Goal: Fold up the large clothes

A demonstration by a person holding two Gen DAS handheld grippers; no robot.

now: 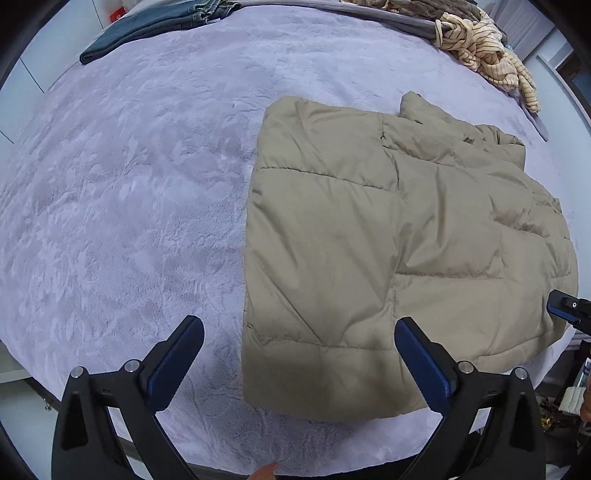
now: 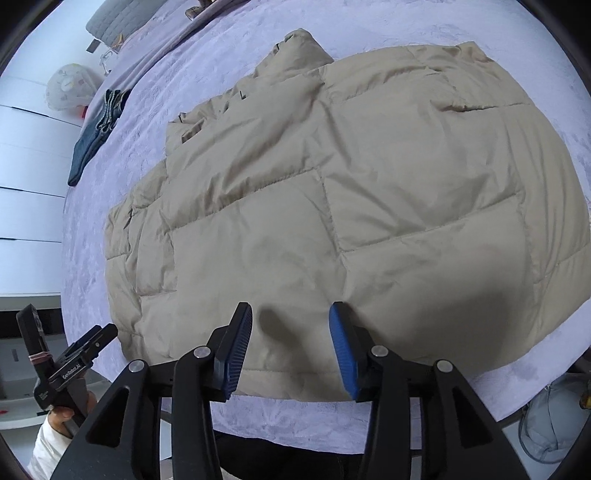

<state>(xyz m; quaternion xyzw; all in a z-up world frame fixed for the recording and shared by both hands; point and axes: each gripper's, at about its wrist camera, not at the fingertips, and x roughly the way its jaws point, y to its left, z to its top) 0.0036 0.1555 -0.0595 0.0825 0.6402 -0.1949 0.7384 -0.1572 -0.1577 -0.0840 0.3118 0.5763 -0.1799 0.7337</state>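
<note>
A beige quilted puffer jacket point(image 1: 388, 240) point(image 2: 332, 184) lies flat, folded in on itself, on a lavender plush bedspread point(image 1: 129, 203) point(image 2: 535, 373). My left gripper point(image 1: 299, 336) hangs above the jacket's near left corner, its blue pads wide apart and touching nothing. My right gripper point(image 2: 291, 317) hovers over the jacket's near edge, its jaws partly apart with no fabric pinched between them. One of its fingertips point(image 1: 563, 308) shows at the right edge of the left wrist view. The left gripper point(image 2: 88, 347), held by a hand, shows at the lower left of the right wrist view.
Folded dark jeans point(image 1: 147, 29) point(image 2: 96, 129) lie at the far side of the bed. A crumpled striped garment point(image 1: 487, 55) sits on a grey cloth at the far right. A white bag point(image 2: 70, 88) is beyond the bed, and a pale bag point(image 2: 554, 424) is on the floor.
</note>
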